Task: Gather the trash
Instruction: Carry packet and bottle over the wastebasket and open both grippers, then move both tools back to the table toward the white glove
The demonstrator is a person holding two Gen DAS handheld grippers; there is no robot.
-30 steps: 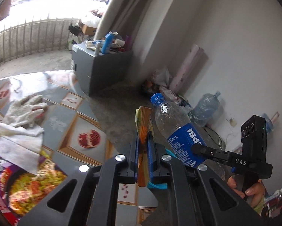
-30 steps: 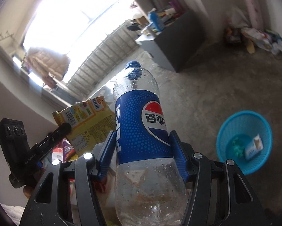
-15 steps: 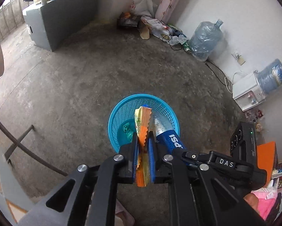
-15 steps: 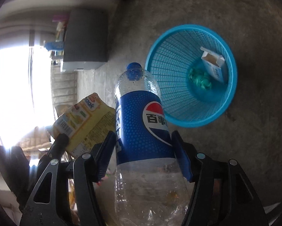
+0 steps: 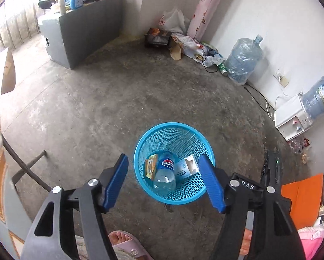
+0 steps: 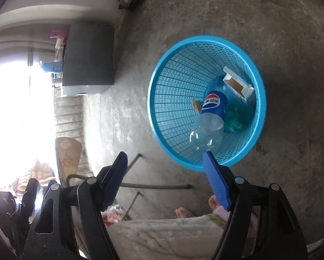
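both grippers hang over the blue basket point(image 5: 174, 162), which stands on the bare concrete floor point(image 5: 97, 99), so that whatever they let go lands inside it. the left gripper point(image 5: 164, 179) has just been opening its jaws, and they now stand wide with nothing between them; the basket's mouth shows in the gap. the right gripper point(image 6: 166, 179) has also just been opening, and its jaws are wide and empty too, with the near rim of the basket just past its right finger.

the trash is in the basket. the soda bottle point(image 5: 164, 174) lies tilted, cap end down toward the bottom and clear base up toward the near wall. the yellow snack wrapper point(image 5: 150, 168) is wedged beside the bottle, against the basket's side. a small white carton point(image 5: 186, 169) sits on the bottle's other side, and something green point(image 6: 233, 123) lies under them at the bottom.

judging by this, the drop of these two pieces is done. the next move likely means lifting both grippers clear of the basket and looking for more litter. the person's foot in a pink sandal point(image 5: 127, 247) stands close to the basket on the near side.
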